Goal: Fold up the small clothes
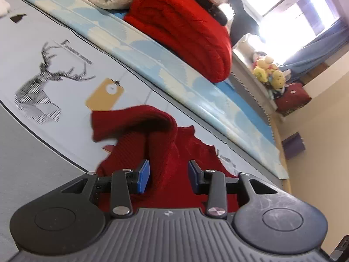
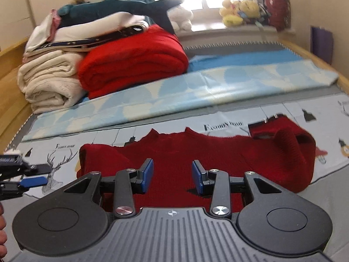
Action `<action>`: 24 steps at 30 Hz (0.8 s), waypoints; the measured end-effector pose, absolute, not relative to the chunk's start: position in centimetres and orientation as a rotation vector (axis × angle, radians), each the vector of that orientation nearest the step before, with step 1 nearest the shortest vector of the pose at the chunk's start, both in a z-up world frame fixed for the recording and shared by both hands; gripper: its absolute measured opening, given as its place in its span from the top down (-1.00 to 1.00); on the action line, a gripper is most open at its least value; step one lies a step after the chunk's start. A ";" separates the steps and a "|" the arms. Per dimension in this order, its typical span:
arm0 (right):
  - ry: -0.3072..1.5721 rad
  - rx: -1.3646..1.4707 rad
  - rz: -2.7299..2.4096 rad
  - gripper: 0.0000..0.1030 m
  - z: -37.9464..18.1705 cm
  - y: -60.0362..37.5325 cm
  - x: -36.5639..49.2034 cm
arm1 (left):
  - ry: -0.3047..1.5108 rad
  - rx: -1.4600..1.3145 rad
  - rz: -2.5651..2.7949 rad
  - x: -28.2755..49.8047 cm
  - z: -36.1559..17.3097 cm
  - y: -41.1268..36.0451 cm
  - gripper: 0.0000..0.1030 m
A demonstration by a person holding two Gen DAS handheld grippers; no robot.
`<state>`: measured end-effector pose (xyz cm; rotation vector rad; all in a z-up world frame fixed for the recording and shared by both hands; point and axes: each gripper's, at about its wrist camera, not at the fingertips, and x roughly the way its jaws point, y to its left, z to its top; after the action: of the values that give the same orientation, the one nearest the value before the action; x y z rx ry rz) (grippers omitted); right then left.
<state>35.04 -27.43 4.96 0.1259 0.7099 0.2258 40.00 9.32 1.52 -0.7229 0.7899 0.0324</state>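
Note:
A small dark red knit sweater (image 2: 196, 152) lies on the printed light sheet (image 2: 152, 131), its body spread flat and its right sleeve (image 2: 290, 144) humped up and folded over. In the left wrist view the sweater (image 1: 170, 148) lies under the fingers, with a sleeve (image 1: 122, 120) curled over toward the left. My right gripper (image 2: 172, 175) is open and empty just above the sweater's near edge. My left gripper (image 1: 169, 175) is open and empty over the sweater. It also shows in the right wrist view (image 2: 32, 179) at the far left, by the deer print.
A folded bright red blanket (image 2: 135, 59) and cream blankets (image 2: 50, 83) are stacked at the back left on a blue-and-cream mat (image 2: 196, 89). Plush toys (image 2: 237, 11) sit on the window ledge. A wooden bed frame (image 2: 8, 65) borders the left side.

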 end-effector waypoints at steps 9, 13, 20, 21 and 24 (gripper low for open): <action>0.699 0.042 0.224 0.38 2.0 -25.8 33.4 | 0.724 -0.742 -0.022 41.6 -0.4 9.8 0.15; 0.765 0.096 0.192 0.39 0.0 -25.2 34.7 | 0.748 -0.797 -0.034 42.5 -1.4 9.6 -0.15; 0.771 0.189 0.167 0.38 -1.4 -24.5 34.7 | 0.753 -0.821 -0.015 43.5 -2.5 8.9 -0.15; 0.781 0.183 0.170 0.38 -1.7 -24.5 34.8 | 0.758 -0.800 -0.006 43.6 -2.6 8.6 -0.15; 0.784 0.173 0.184 0.38 -1.9 -25.0 35.2 | 0.761 -0.783 0.008 44.2 -3.2 8.2 -0.15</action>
<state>35.21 -24.97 -1.94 0.1725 0.7841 0.1836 44.23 8.25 -3.17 -0.7835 0.7605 0.0077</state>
